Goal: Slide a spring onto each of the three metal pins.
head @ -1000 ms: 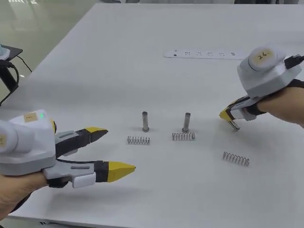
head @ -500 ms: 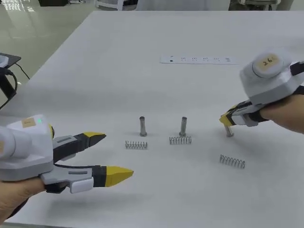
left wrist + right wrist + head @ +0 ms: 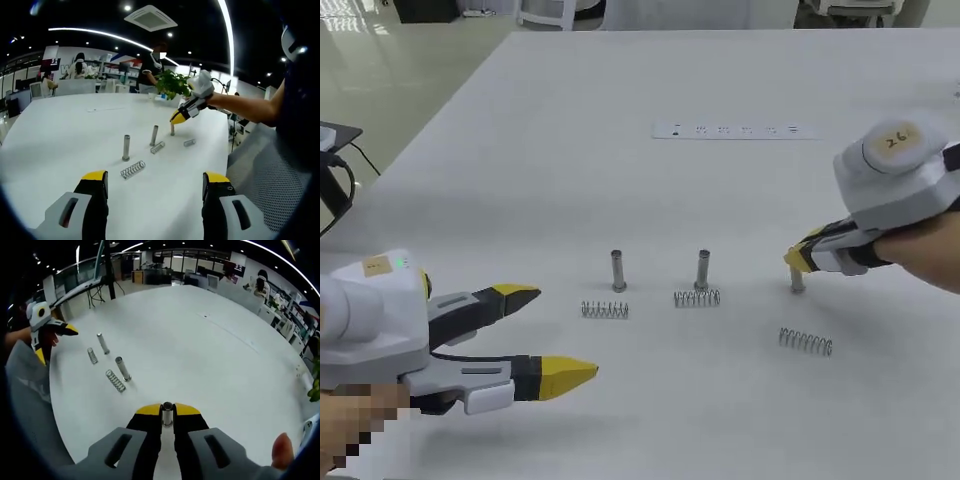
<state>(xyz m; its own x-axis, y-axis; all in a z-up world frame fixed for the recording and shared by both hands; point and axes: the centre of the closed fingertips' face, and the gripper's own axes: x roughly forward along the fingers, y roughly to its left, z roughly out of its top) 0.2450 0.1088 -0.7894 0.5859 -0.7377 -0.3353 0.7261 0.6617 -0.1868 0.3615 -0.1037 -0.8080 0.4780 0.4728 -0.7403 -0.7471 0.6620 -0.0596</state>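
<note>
— Where do the pins stand?

— In a row across the middle of the head view, all upright: the left pin [image 3: 618,270], the middle pin [image 3: 703,269] and the right pin [image 3: 797,282]. None wears a spring yet.

— And the springs?

— They lie flat on the white table [image 3: 620,160]. The left spring [image 3: 605,310] is just below the left pin. The middle spring [image 3: 697,298] is at the foot of the middle pin; whether it touches, I cannot tell. The right spring [image 3: 806,342] lies to the lower right of the right pin, apart from it.

— Your grippers?

— My right gripper [image 3: 798,262], at the right edge, has its yellow-tipped jaws pinching the top of the right pin. In the right gripper view that pin's head sits between the tips at bottom centre. My left gripper [image 3: 563,331], at lower left, has its jaws spread wide and points toward the row, well apart from the left spring.

— Anything farther out?

— A white power strip [image 3: 725,130] lies at upper middle.
</note>
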